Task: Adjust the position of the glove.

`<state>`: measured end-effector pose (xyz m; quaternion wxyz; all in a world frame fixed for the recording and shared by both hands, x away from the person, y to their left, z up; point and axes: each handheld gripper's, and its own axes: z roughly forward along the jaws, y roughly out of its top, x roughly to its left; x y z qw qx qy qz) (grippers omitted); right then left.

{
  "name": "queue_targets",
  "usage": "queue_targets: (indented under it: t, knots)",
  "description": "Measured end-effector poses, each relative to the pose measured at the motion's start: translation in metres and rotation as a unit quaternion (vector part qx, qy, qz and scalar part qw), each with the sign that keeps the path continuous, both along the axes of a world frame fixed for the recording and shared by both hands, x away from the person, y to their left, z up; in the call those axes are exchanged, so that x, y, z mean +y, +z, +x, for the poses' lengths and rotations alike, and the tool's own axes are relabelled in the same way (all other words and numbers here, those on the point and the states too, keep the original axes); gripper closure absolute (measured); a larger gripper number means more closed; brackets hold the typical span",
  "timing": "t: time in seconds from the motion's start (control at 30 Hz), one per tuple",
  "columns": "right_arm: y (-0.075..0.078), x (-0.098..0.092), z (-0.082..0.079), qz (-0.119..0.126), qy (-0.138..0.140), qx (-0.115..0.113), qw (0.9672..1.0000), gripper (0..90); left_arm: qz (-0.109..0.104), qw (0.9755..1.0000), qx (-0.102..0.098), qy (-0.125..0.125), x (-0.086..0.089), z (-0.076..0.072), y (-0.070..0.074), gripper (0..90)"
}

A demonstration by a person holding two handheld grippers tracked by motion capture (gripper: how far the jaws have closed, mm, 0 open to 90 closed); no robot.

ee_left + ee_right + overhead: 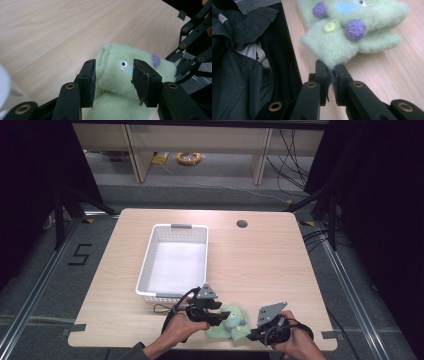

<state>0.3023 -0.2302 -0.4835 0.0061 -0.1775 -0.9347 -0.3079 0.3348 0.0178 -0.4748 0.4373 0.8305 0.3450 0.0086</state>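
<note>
Right tool (331, 72) clamped on green mitten (352, 32) at table edge (294, 60); left tool (113, 75) apart astride it.

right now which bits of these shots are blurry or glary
High view: glare whitens the floor of the white basket. Left gripper view: the green plush toy is fairly sharp, the white blob at the left edge blurred. Right gripper view: the toy's far end goes soft.

We see a fuzzy pale green fleece mitten (352, 32) with round purple woolly pompoms (355, 29), a yellow-green button (329, 26), a light blue patch and a small white-and-black eye. The perforated white plastic basket (175, 232) has what look like grey handles. The light wood-grain table (260, 265) is pale beige; our two black metal grippers (220, 316) carry grey plates.
</note>
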Motion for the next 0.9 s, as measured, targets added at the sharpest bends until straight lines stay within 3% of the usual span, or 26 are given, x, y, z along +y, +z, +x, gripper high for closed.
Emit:
queue_targets:
  t: [0.03, 0.07, 0.13, 0.17, 0.23, 0.37, 0.5, 0.6, 0.63, 0.73, 0.87, 0.9]
  knots:
    - [0.000, -0.001, 0.000, -0.003, -0.001, 0.002, 1.0000, 84.5, 0.010, 0.9998, -0.012, -0.013, 0.000, 0.005, -0.001, 52.9]
    - [-0.001, -0.002, 0.001, -0.003, -0.001, 0.006, 1.0000, 84.5, 0.008, 0.9999, -0.007, -0.009, -0.001, 0.006, -0.002, 52.4]
    - [-0.003, -0.004, 0.005, 0.003, 0.019, -0.013, 0.9997, 84.5, 0.006, 1.0000, -0.001, -0.004, -0.002, 0.009, -0.002, 52.5]
    - [-0.002, -0.005, 0.003, 0.000, 0.002, 0.004, 1.0000, 84.4, 0.020, 0.9996, -0.005, -0.021, -0.001, 0.012, -0.002, 52.4]
    - [-0.002, -0.007, 0.004, 0.001, 0.001, 0.003, 1.0000, 84.4, 0.011, 0.9995, 0.022, -0.018, -0.007, 0.012, -0.005, 51.1]
    - [-0.004, -0.009, 0.007, 0.000, -0.009, 0.007, 0.9999, 84.4, 0.020, 0.9991, 0.027, -0.026, -0.009, 0.014, -0.011, 52.1]
    - [-0.005, -0.010, 0.009, -0.001, -0.016, 0.005, 0.9999, 84.5, 0.027, 0.9988, 0.026, -0.031, -0.006, 0.016, -0.015, 67.7]
    - [-0.004, -0.010, 0.009, -0.002, -0.025, 0.006, 0.9997, 84.5, 0.026, 0.9990, 0.033, -0.016, -0.007, 0.013, -0.017, 77.4]
    - [-0.005, -0.010, 0.009, 0.000, -0.031, 0.008, 0.9995, 84.5, 0.026, 0.9992, 0.019, -0.022, -0.005, 0.014, -0.017, 80.1]
    - [-0.004, -0.010, 0.009, 0.000, -0.028, 0.004, 0.9996, 84.6, 0.025, 0.9995, 0.012, -0.015, -0.004, 0.011, -0.013, 84.6]
    - [0.000, -0.011, 0.009, 0.007, -0.033, 0.003, 0.9994, 84.6, -0.002, 0.9996, 0.008, -0.027, 0.001, 0.001, 0.003, 85.3]
    - [0.003, -0.010, 0.008, 0.010, -0.039, 0.004, 0.9992, 84.7, -0.014, 0.9990, -0.014, -0.040, 0.003, -0.001, 0.008, 85.3]
